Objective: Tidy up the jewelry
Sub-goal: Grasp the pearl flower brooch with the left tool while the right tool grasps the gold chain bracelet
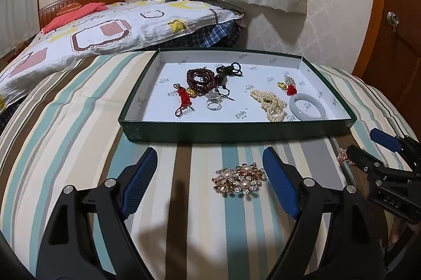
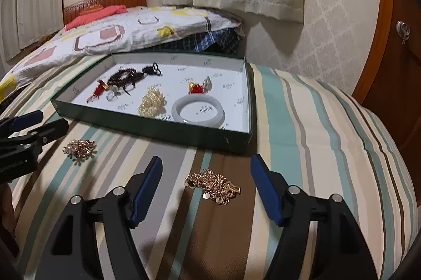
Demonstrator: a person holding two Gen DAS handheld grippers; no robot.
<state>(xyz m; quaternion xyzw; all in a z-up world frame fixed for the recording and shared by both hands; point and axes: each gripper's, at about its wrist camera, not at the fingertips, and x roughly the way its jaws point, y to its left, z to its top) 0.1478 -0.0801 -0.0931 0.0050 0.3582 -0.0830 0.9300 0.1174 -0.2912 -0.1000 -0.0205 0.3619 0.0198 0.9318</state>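
Both tools, left tool (image 1: 210, 180) and right tool (image 2: 206, 184), are gaping wide, grasping nothing; the box (image 1: 236, 128) (upper middle) is showing tiny writing, too small to read.

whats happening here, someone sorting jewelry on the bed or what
Yes. A person holds a gripper in each hand over a striped bedcover. The left gripper is open around a pearl flower brooch, and the right gripper is open around a gold chain piece; neither is gripped yet. The green box already holds beads, pearls, a ring and a white bangle.
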